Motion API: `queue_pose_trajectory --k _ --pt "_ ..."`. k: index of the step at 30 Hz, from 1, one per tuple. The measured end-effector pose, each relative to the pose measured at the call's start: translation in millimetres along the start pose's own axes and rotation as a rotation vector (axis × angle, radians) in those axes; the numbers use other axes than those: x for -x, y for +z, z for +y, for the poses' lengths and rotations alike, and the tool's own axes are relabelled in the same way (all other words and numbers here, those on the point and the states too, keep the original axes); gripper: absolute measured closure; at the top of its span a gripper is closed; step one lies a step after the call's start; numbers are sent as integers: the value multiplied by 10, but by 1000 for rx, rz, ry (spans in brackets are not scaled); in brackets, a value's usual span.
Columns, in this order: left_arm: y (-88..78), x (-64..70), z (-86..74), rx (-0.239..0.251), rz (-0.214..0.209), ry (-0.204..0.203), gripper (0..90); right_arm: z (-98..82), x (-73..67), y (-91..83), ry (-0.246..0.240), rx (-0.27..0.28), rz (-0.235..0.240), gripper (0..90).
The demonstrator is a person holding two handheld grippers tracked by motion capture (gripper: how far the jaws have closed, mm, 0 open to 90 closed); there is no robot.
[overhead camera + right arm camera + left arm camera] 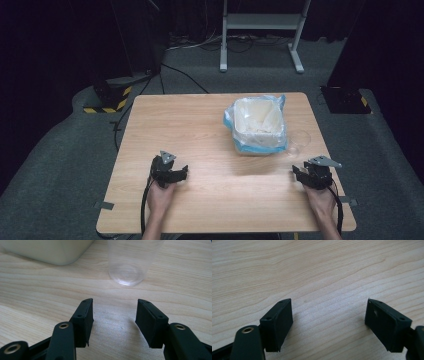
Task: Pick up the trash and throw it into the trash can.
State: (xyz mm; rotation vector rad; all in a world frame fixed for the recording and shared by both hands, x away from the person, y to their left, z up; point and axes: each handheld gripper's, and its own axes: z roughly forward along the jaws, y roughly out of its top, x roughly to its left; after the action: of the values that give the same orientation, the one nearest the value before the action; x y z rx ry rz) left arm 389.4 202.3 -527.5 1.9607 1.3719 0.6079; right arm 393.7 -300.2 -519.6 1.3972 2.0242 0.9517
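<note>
A pale wooden tabletop [200, 130] on grey carpet in a dark room is shown, with the left tool [172, 175] and right tool [305, 175] resting open and empty, a clear cup [132, 262] standing just ahead of the right one beside a bag-lined bin [257, 125].

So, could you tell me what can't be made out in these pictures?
- Cup: rim cut off by the top edge of the right gripper view; faint and small in the high view.
- Bin: contents beneath its liner too small to tell in the high view; in the right gripper view, cut off at the top.
</note>
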Motion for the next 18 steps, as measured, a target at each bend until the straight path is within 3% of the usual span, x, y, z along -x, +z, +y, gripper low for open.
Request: queue_pose_trajectory --k 18 --pt "0 0 0 0 -1 0 220 65 69 -126 50 48 41 508"
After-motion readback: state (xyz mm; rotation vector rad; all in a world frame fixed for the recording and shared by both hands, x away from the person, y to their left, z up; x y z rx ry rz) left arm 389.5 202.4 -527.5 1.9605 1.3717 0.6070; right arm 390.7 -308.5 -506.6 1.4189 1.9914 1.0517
